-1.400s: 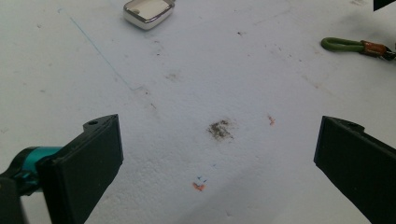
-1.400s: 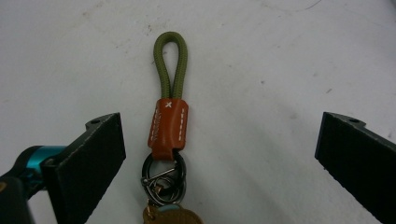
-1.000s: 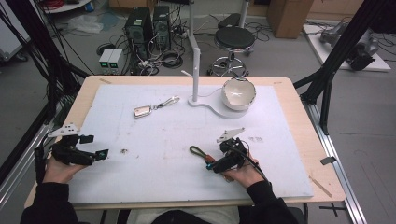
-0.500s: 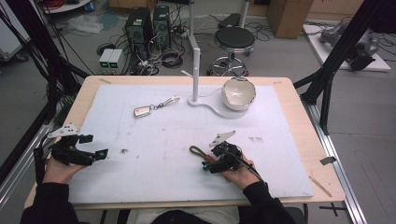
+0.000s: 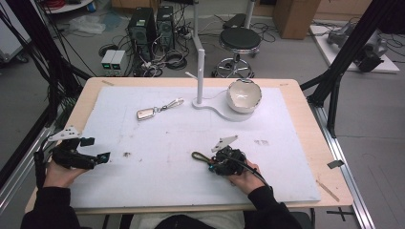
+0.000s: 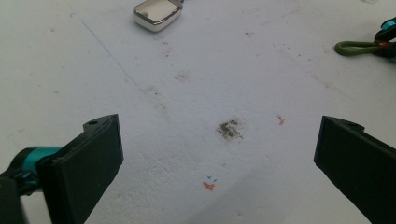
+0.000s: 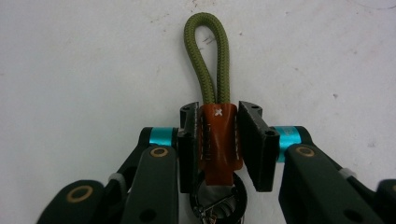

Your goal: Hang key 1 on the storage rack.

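Observation:
A keychain strap lies on the white mat [image 5: 167, 138]: an olive-green cord loop [image 7: 205, 46] bound by a brown leather sleeve [image 7: 218, 140], with a metal ring [image 7: 233, 198] below it. My right gripper [image 7: 219, 116] has just been closing its jaws, and its pads now press on the leather sleeve from both sides. From above, the right gripper [image 5: 212, 164] sits near the front middle, with the cord loop [image 5: 198, 156] sticking out to its left. My left gripper [image 5: 96, 149] rests at the front left, open and holding nothing. The left gripper [image 6: 217, 137] has its jaws wide apart over bare mat.
A silver key fob [image 5: 145, 113] with a short chain lies at the mat's back left; the fob [image 6: 156, 13] is also ahead of my left gripper. A white bowl [image 5: 243, 94] and a white post stand [image 5: 200, 71] sit at the back centre. The wooden table edge [image 5: 325, 157] frames the mat.
The right gripper's jaws, open around the strap a second ago, have shut on its leather sleeve. Both hands have stayed almost in place.

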The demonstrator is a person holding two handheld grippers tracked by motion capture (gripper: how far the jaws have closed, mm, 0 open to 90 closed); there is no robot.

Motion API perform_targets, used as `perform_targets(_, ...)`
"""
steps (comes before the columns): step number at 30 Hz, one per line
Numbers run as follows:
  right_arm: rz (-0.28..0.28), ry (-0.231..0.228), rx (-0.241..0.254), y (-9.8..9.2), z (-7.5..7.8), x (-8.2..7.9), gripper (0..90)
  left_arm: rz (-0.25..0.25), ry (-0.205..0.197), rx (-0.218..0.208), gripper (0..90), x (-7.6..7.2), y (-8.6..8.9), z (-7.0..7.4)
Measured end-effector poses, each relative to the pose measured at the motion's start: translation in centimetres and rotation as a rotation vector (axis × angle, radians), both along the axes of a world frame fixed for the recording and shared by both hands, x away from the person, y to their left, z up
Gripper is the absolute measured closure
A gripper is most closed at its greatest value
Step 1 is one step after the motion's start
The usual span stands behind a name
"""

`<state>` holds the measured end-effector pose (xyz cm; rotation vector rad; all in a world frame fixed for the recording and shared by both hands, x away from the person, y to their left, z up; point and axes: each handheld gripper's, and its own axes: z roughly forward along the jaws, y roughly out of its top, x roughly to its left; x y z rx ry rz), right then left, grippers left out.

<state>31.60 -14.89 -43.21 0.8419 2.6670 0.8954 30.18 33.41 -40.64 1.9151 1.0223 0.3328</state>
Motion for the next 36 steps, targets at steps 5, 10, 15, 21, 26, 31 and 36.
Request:
perform_targets(5, 0.004, 0.012, 0.007, 0.0, 0.1, -0.1, 71.6, -0.001, -0.001, 0.002, 1.7, 0.0, 0.1, 0.0)
perform_targets(10, 0.027, 0.017, 0.012, 0.1, 0.2, -0.4, 72.5, 0.006, -0.004, -0.001, 1.7, 0.0, 0.1, 0.0)
perform_targets(15, 0.029, 0.012, 0.031, -0.1, 0.9, -0.6, 72.4, 0.016, -0.007, -0.011, 1.7, -0.2, 0.5, 0.0)
perform_targets(21, 0.013, -0.005, 0.082, -1.2, 2.2, -0.4, 72.4, 0.03, -0.003, -0.022, 1.7, -0.3, 1.0, -0.3)
perform_targets(26, -0.007, -0.018, 0.11, -2.1, 2.9, 0.0, 72.4, 0.03, -0.005, -0.022, 1.7, -0.3, 0.9, -0.3)
perform_targets(31, -0.018, -0.027, 0.131, -2.4, 3.7, 0.5, 72.3, 0.031, -0.005, -0.024, 1.7, -0.3, 0.9, -0.2)
perform_targets(36, -0.023, -0.035, 0.135, -2.3, 5.3, 1.4, 72.3, 0.03, -0.005, -0.027, 1.7, -0.3, 1.0, -0.2)
